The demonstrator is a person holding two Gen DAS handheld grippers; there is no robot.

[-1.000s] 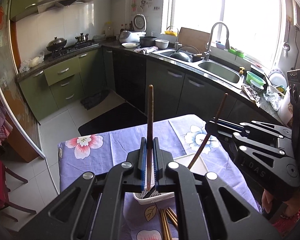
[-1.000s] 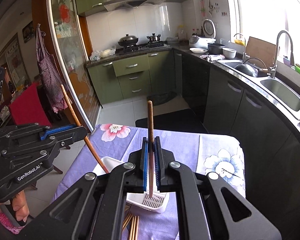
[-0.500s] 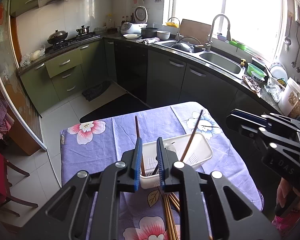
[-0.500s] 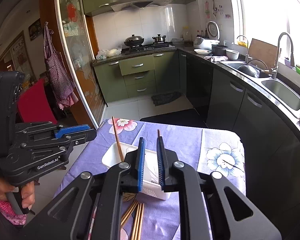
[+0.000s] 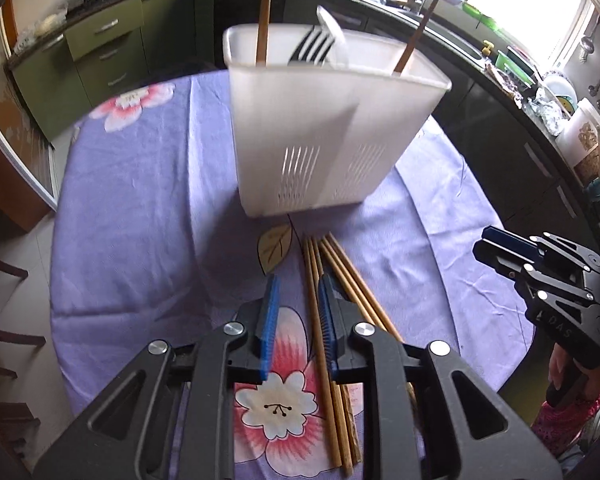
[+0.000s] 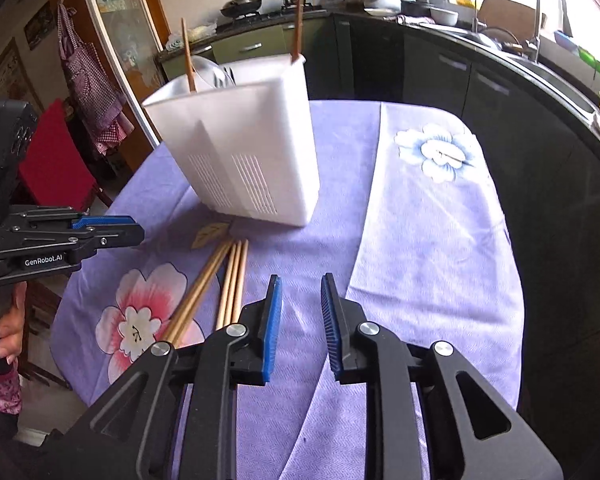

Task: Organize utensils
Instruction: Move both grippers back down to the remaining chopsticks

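chopsticks loose on purple floral tablecloth, white utensil holder at twelve o'clock, my left gripper opening over them, my right gripper opening over bare cloth, both empty

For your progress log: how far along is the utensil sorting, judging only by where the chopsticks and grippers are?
Done: two chopsticks stand in the white caddy with a fork. In hand: nothing; the left gripper and right gripper are opening, empty, over the tablecloth, the left one above the loose chopsticks. Left: that bundle lying before the caddy.
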